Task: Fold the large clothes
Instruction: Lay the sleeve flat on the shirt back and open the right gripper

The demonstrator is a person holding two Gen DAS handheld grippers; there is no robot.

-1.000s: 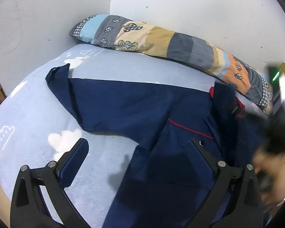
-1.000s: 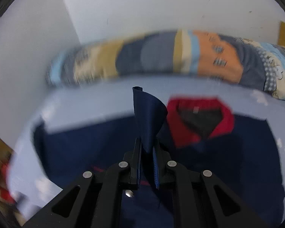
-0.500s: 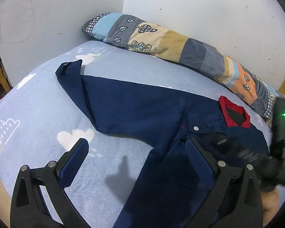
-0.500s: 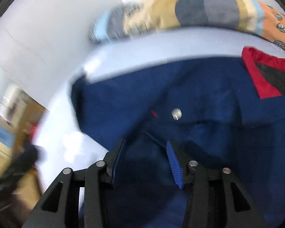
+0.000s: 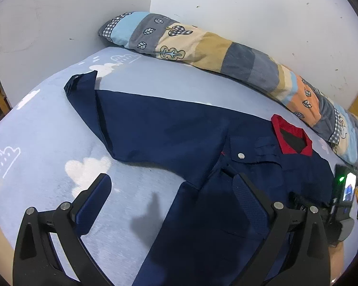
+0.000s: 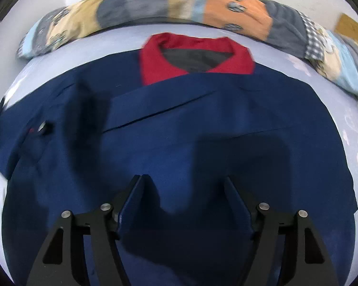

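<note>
A navy jacket (image 6: 179, 128) lies spread flat on a pale blue bedsheet (image 5: 35, 143) printed with white clouds, its red collar (image 6: 195, 57) toward a long patchwork bolster (image 5: 202, 45) that runs along the white wall (image 5: 250, 7). The right wrist view looks almost straight down on the body of the jacket: one front panel is folded over the chest, its diagonal edge running ahead of the right gripper (image 6: 185, 202), whose jaws are opening, with only flat cloth beneath them and nothing pinched between the pads. That view is blurred toward its left edge, where a metal snap (image 6: 42, 126) can just be made out. The left wrist view shows what the right cannot: the jacket's sleeve (image 5: 121, 119) stretched out far ahead and to the left of the left gripper (image 5: 171, 193), its cuff turned up near the bolster's end. The left gripper's jaws stand wide with nothing held, one finger over bare sheet, the other over the jacket's hem. The snap (image 5: 240, 155) is sharp here, on a pocket flap ahead of the right-hand finger. At the right edge of this view is a dark device with a green light (image 5: 341, 179) and a small lit screen (image 5: 349, 187). No writing or brand can be read in either view.
</note>
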